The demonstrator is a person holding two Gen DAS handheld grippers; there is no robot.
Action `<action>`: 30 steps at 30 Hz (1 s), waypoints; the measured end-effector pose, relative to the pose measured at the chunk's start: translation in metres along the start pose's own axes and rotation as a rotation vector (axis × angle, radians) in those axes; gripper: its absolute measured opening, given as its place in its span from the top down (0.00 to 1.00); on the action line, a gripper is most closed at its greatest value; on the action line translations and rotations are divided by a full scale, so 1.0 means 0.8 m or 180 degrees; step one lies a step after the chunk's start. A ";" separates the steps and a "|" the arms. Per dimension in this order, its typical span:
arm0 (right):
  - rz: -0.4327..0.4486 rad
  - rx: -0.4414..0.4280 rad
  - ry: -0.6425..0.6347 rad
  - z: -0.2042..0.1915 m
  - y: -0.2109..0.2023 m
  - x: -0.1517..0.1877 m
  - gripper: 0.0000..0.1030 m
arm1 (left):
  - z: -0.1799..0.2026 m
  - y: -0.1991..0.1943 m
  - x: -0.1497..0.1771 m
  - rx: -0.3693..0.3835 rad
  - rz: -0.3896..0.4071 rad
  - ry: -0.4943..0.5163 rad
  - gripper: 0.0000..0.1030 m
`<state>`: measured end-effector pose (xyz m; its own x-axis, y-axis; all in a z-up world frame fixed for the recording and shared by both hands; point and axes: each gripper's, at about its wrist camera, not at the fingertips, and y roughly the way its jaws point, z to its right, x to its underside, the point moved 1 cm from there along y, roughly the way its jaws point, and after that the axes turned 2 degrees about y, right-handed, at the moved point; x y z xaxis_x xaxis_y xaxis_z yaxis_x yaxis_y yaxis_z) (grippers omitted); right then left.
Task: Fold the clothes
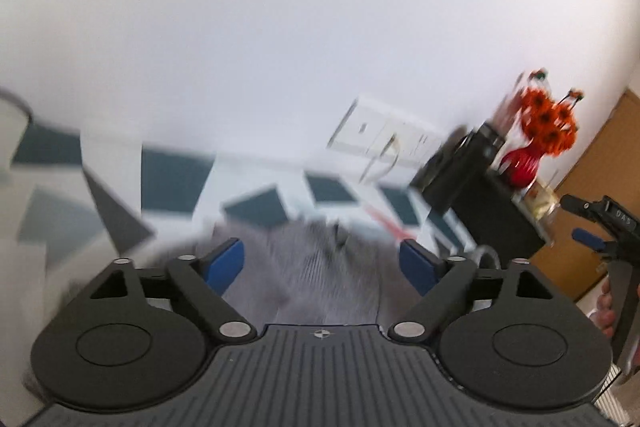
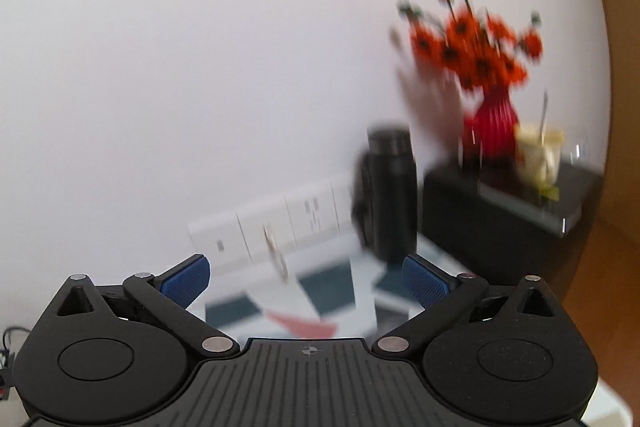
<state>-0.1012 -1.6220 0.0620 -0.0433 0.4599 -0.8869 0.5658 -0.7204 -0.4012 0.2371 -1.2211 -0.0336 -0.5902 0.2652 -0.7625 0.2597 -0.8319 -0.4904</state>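
The left gripper is hovering with its blue pads spread wide and gripping nothing, apparently poised to come down on the grey ribbed garment lying directly beneath and between them on the patterned tablecloth. The view is blurring, so the garment's edges are hard to trace. The right gripper is likewise standing wide and empty, aiming over bare cloth (the garment is not showing in its view). Farther back, a black flask and a red vase of orange flowers are sitting against the wall, well apart from the folding area, probably to keep it free.
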 end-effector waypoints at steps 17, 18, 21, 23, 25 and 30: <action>-0.1074 -0.0393 -0.0295 0.006 0.135 0.065 0.04 | -0.008 0.039 0.045 -0.0592 -0.0281 0.0117 0.21; -0.1258 -0.0388 -0.0373 0.009 0.154 0.090 0.12 | -0.007 0.048 0.055 -0.0649 -0.0373 0.0155 0.40; -0.1634 -0.0331 -0.0691 0.008 0.191 0.156 0.14 | -0.005 0.076 0.084 -0.0859 -0.0696 0.0132 0.50; -0.1738 -0.0293 -0.0884 0.001 0.196 0.184 0.12 | -0.008 0.086 0.101 -0.1005 -0.0810 0.0106 0.50; -0.1831 -0.0253 -0.1073 -0.005 0.201 0.212 0.05 | -0.013 0.094 0.115 -0.1137 -0.0899 0.0057 0.50; -0.1907 -0.0284 -0.1035 0.003 0.221 0.233 0.01 | -0.020 0.097 0.126 -0.1282 -0.0928 0.0033 0.45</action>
<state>-0.0112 -1.6647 -0.1749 -0.6069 0.5764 -0.5473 0.4323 -0.3384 -0.8358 0.2098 -1.2512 -0.1549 -0.6750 0.4655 -0.5724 0.3608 -0.4684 -0.8065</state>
